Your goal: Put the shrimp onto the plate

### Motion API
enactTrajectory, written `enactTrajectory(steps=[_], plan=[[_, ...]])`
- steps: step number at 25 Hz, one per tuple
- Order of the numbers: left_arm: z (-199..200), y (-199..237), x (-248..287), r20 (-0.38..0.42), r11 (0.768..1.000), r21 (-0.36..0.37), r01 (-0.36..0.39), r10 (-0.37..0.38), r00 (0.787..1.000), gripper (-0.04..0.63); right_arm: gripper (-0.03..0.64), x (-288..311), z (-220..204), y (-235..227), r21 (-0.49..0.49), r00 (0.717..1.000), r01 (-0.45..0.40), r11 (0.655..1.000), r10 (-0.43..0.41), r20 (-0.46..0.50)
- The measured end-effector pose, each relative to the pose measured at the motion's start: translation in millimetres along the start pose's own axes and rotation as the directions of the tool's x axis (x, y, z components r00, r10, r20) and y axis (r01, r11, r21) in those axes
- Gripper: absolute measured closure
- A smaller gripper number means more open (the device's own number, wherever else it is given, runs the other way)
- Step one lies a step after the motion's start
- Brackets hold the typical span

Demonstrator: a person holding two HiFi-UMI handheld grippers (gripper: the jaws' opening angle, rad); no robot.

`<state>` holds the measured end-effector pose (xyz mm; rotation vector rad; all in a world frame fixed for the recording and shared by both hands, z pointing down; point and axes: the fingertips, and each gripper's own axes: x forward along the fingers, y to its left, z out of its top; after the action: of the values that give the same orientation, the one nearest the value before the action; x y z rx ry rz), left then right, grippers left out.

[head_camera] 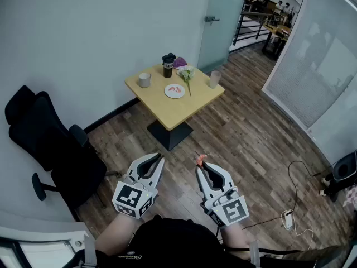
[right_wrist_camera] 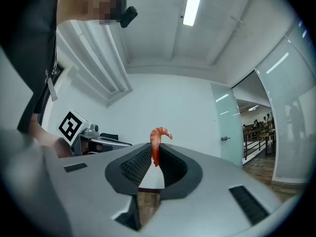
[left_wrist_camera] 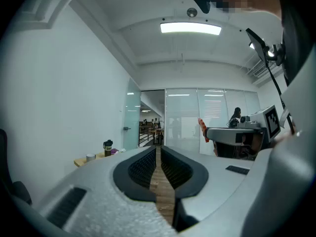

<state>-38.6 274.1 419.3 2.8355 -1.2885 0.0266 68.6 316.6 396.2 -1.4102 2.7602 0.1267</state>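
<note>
My right gripper (head_camera: 203, 162) is shut on an orange shrimp (right_wrist_camera: 157, 143), whose curled end sticks up past the fingertips; the same shrimp (head_camera: 199, 159) shows at the tip in the head view. My left gripper (head_camera: 157, 159) is shut with nothing between its jaws (left_wrist_camera: 158, 157). Both are held low over the wooden floor, well short of the table. The white plate (head_camera: 174, 91) lies on the small yellow table (head_camera: 184, 111) far ahead, with red shrimp pieces on it.
On the table also stand a grey mug (head_camera: 144, 80), a dark tumbler (head_camera: 168, 65), a clear glass (head_camera: 215, 79) and a flower sprig (head_camera: 187, 75). A black office chair (head_camera: 50, 144) is at the left. Cables and a charger (head_camera: 288, 219) lie on the floor at right.
</note>
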Motion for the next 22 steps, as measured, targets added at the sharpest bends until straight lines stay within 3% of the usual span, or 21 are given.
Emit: enactTrajectory(steps=[11,22], plan=[[1.0,-6.1,3.6,0.003,1.000,0.008,-0.008,0.008,1.000,0.561,0.569,-2.8,1.2,-2.6,-0.011,1.000,-0.026,1.000,0.026,0.011],[1.2,-24.2,24.2,-0.007,1.000,0.014,-0.020,0.020,1.000,0.561,0.571,-16.6,3.5,-31.6,0.049,0.998,-0.036,0.998,0.034,0.058]])
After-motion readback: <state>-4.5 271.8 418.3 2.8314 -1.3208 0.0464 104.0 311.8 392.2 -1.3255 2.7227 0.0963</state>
